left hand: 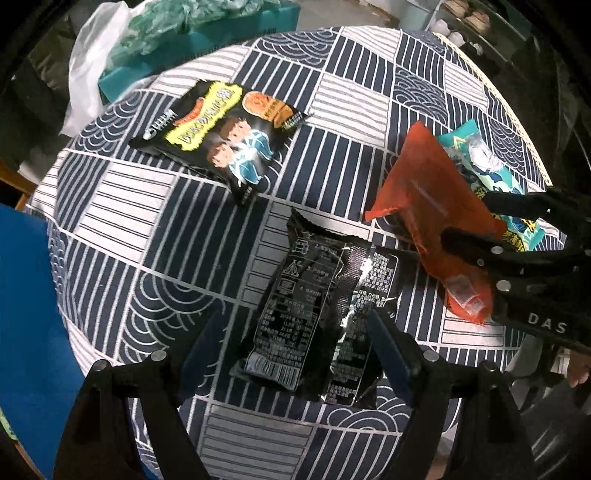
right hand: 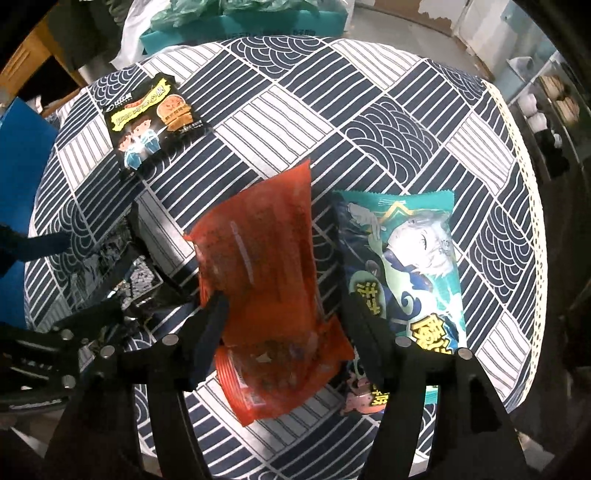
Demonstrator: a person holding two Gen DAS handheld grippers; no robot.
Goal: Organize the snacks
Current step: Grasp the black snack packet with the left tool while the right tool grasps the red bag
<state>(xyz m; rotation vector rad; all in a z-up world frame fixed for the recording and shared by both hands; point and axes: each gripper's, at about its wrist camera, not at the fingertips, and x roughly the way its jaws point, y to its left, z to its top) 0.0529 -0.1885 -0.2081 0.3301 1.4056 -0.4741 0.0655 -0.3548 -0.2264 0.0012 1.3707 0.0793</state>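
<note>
In the left wrist view a black snack packet (left hand: 321, 306) lies print side up on the table. My left gripper (left hand: 295, 328) hangs straight above it, open, one finger on each side and neither touching. To the right an orange packet (left hand: 424, 192) sits tilted between the fingers of my right gripper (left hand: 465, 216). In the right wrist view the right gripper (right hand: 286, 310) stands open around the orange packet (right hand: 266, 266); the left fingertip brushes its edge, the right one is apart. A teal packet (right hand: 406, 251) lies just right of it. Another black packet (right hand: 147, 122) with cartoon figures lies far left.
A round table carries a navy and white patterned cloth (left hand: 332, 92). Behind it stands a teal box (left hand: 207, 33) with plastic bags. A blue surface (left hand: 26, 295) borders the table's left side. Shelves with small items (right hand: 546, 110) stand to the right.
</note>
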